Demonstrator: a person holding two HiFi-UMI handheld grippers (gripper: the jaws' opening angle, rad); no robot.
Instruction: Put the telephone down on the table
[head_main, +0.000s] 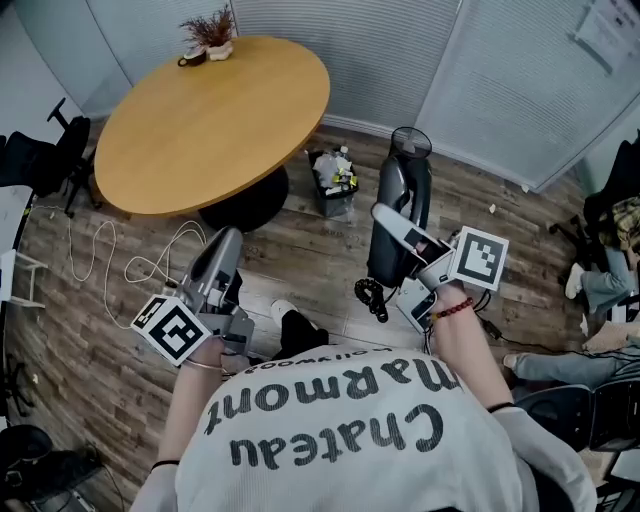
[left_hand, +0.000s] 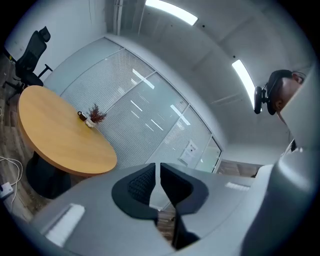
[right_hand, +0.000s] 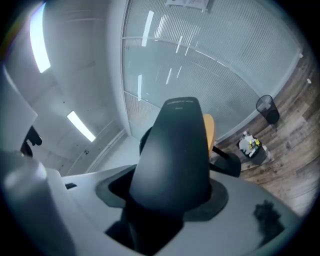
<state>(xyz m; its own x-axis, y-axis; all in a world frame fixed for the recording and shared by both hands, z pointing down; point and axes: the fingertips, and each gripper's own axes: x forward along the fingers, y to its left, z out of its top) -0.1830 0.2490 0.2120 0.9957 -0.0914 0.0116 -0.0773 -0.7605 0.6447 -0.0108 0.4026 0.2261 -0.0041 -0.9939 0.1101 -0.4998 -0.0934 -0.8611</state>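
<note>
A dark grey telephone handset stands up between the jaws of my right gripper, which is shut on it. In the head view the telephone hangs over the wooden floor in the right gripper, right of the round wooden table, with a black coiled cord below it. My left gripper points towards the table from the near left. Its dark pads meet with nothing between them. The table lies ahead and to the left in that view.
A small potted plant stands at the table's far edge. A rubbish-filled bin and a wire mesh bin stand by the blinds. A white cable loops on the floor. Black office chairs stand at left.
</note>
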